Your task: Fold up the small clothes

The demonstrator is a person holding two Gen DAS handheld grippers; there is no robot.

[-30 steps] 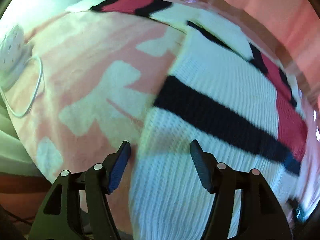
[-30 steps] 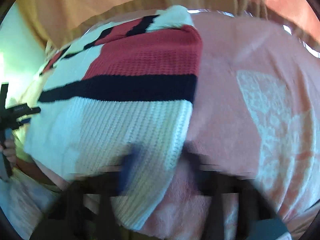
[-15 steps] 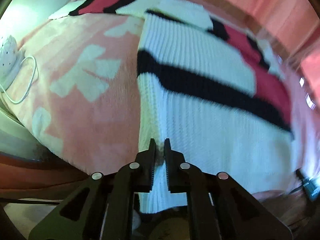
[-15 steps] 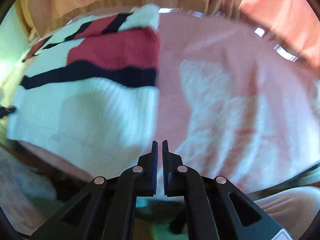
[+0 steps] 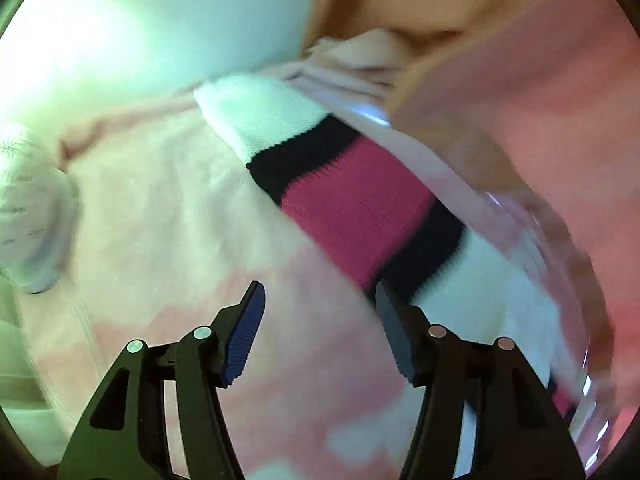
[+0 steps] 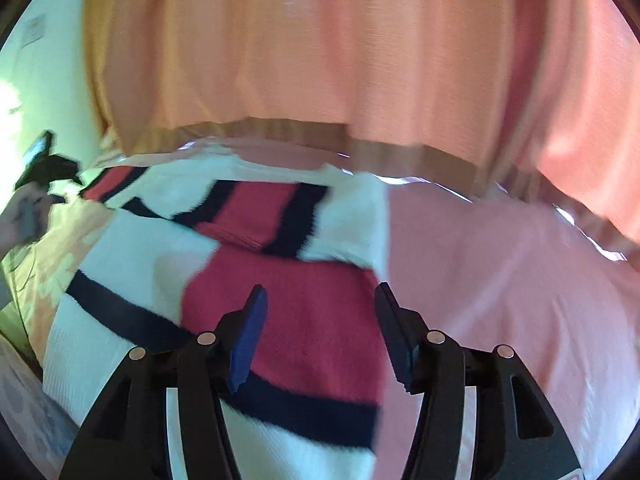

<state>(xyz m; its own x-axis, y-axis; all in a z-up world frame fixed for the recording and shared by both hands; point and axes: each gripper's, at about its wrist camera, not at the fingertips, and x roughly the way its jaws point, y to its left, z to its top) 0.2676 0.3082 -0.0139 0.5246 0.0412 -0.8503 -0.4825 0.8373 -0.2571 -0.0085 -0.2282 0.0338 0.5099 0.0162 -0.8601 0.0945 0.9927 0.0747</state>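
A home bedroom, by the look of it. A bed (image 6: 500,280) spread with a pink blanket (image 5: 168,208) patterned in white fills both views. Behind it, at 12 o'clock in the right wrist view, orange curtains (image 6: 320,48) hang to its edge, glowing with daylight. A pale painted wall (image 5: 160,12) rises at 11 o'clock in the left wrist view.

One striped sweater (image 6: 280,304), one pink blanket (image 6: 500,280), one curtain (image 6: 320,60), and two tools.
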